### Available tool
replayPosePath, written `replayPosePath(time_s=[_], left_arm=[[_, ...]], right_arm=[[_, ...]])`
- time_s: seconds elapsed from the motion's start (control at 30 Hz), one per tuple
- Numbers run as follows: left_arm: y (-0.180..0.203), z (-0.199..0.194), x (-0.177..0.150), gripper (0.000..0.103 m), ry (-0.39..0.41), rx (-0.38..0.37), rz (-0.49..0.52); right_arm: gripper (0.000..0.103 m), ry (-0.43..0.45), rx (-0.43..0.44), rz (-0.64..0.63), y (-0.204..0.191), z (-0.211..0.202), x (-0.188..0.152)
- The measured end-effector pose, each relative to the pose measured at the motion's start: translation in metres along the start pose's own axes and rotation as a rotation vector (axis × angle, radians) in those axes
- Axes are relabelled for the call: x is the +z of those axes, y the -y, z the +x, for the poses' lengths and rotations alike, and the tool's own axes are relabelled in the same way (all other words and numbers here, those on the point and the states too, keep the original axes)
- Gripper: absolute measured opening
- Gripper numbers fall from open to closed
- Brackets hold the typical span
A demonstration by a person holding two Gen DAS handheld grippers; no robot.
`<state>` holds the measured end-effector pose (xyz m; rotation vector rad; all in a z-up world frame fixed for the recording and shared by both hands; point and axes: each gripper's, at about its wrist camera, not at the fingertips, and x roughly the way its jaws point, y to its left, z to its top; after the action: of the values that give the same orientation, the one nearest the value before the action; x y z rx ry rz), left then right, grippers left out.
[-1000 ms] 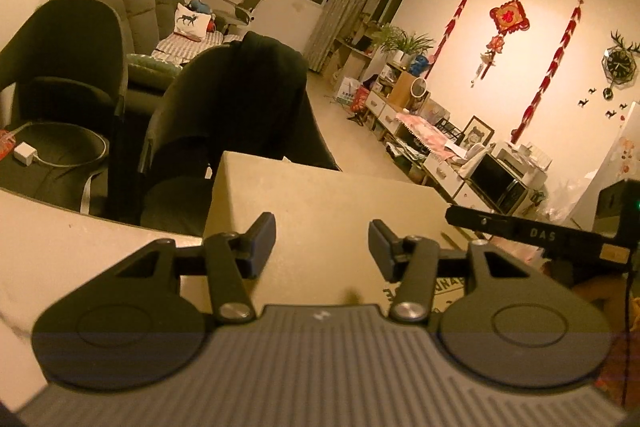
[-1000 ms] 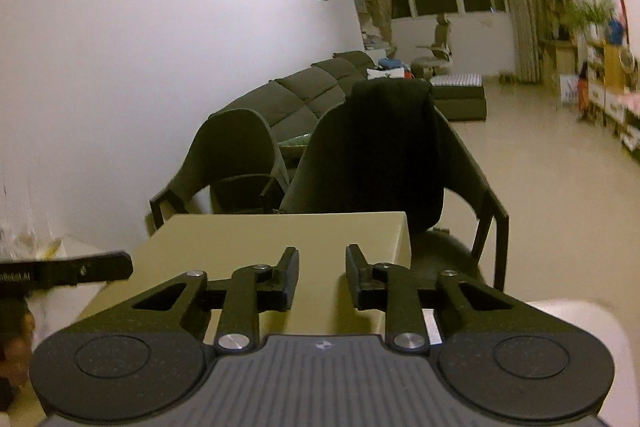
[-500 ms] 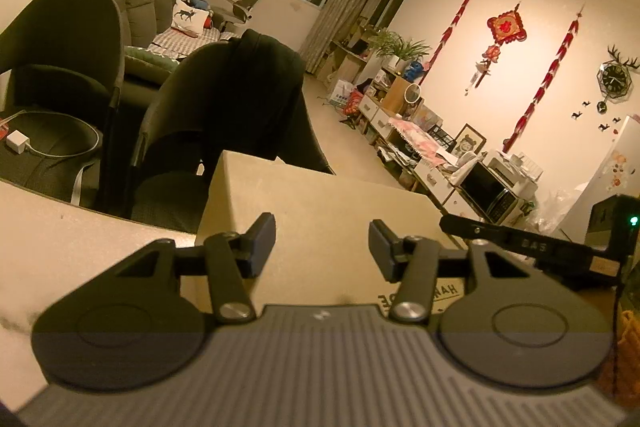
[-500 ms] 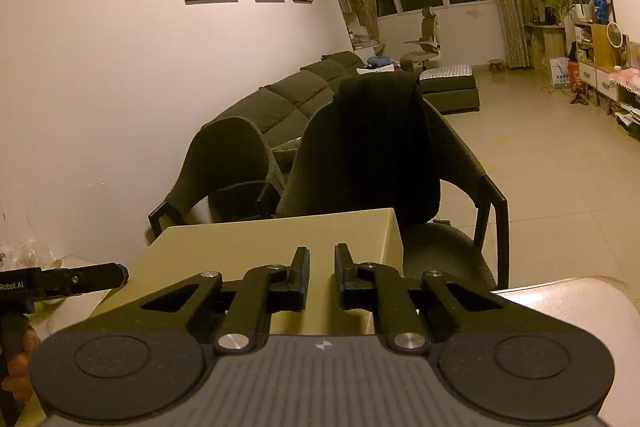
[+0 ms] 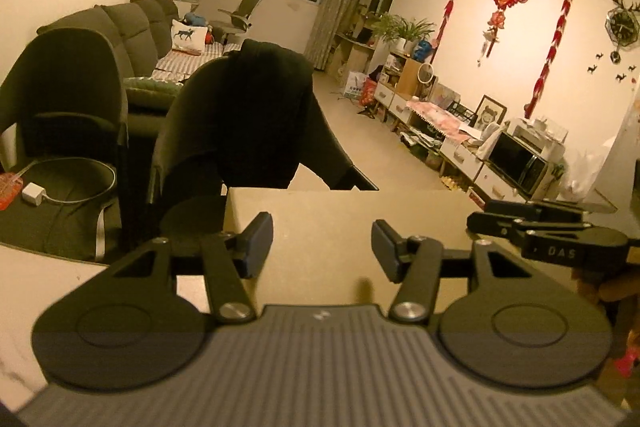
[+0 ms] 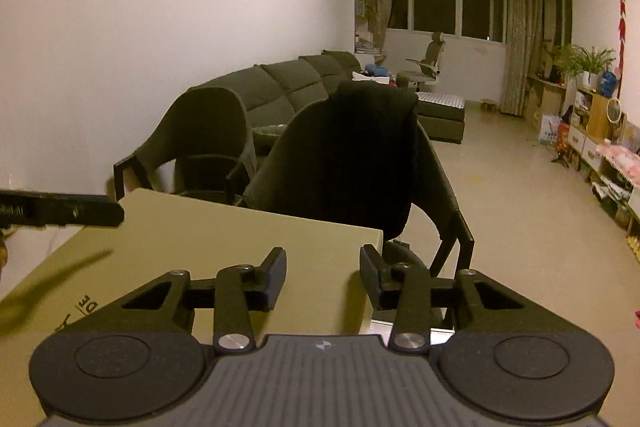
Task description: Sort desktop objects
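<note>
Left gripper [image 5: 322, 245] hovers level above a tan cardboard box [image 5: 344, 219], its two fingers spread wide with nothing between them. Right gripper [image 6: 323, 277] hangs over the same box [image 6: 248, 251] near its far right corner, fingers also parted, somewhat less widely, and empty. Each tool shows at the edge of the other's view, so the two are held side by side, both aimed across the box top toward the room.

No small desktop things to sort show in either view; the box fills the near ground and hides whatever lies below. It sits on a pale table [image 5: 28, 283] whose bare surface shows to the left. This raised, empty-handed pose would suit either reaching out for an item or having just let one go.

Writing: white letters "DAS" on the right gripper's side as seen from the left camera, and part of a black print on the box, "DE", cut off. Behind the box stands a dark chair [image 6: 360, 151] with a black garment draped over its back.
</note>
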<state>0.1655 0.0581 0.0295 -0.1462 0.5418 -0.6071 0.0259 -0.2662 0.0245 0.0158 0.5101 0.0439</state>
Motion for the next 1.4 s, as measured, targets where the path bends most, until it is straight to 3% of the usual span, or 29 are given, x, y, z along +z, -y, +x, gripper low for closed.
replayPosePath(time_s=[0.23,0.4,0.73,1.17,1.4], left_arm=[[0.008,-0.027,-0.008,0.068,-0.002,0.018,-0.009],[0.016,-0.049,-0.014,0.072,-0.005,0.058,0.006],[0.039,-0.084,-0.021,0.086,-0.016,0.142,0.040],[0.060,-0.115,-0.028,0.102,-0.017,0.222,0.073],[0.072,-0.128,-0.032,0.103,-0.010,0.255,0.093]], right_arm=[[0.048,-0.002,0.028,0.078,0.004,-0.021,0.003],[0.054,0.006,0.018,0.111,0.004,-0.045,0.002],[0.069,-0.012,-0.007,0.081,-0.018,-0.094,-0.009],[0.081,-0.015,-0.018,0.074,-0.036,-0.146,-0.018],[0.091,-0.001,-0.022,0.060,-0.048,-0.169,-0.017]])
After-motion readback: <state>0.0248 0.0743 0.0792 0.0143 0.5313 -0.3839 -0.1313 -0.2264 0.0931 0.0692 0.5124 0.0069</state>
